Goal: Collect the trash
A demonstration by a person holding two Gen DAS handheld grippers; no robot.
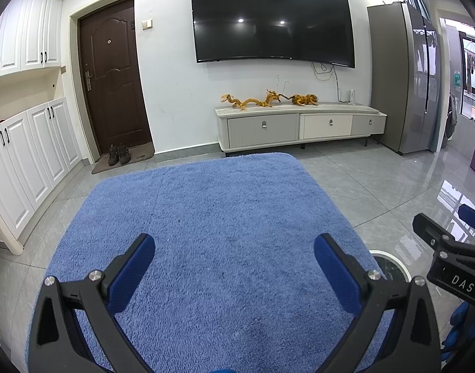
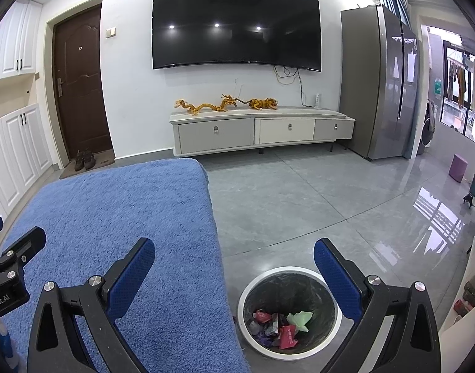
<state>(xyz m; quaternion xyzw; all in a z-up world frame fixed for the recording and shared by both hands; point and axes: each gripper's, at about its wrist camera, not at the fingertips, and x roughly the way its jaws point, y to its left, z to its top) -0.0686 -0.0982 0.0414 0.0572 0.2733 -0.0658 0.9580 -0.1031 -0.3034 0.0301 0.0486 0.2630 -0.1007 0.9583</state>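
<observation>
Television (image 1: 271, 18) above cabinet (image 1: 299, 124); fridge (image 1: 405, 77) beside.

1. Open, bare blue carpeted surface (image 1: 212, 233) ahead of the left gripper (image 1: 234, 267), jaws spread wide, nothing between.
2. Round trash bin (image 2: 330, 301) just right of the surface's edge, mouth unobstructed, wrappers (image 2: 281, 326) low inside.
3. Clear grey floor (image 2: 299, 205) beyond, up to the far TV cabinet (image 2: 262, 133).

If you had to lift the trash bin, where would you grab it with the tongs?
Probably the bin's white rim, from straight above. The bin stands upright on the floor beside the blue mat, mouth open upward, and the rim is the only thin edge; its round body looks too wide. The right tongs hang open over it; one finger would go inside the liner, one outside.
</observation>
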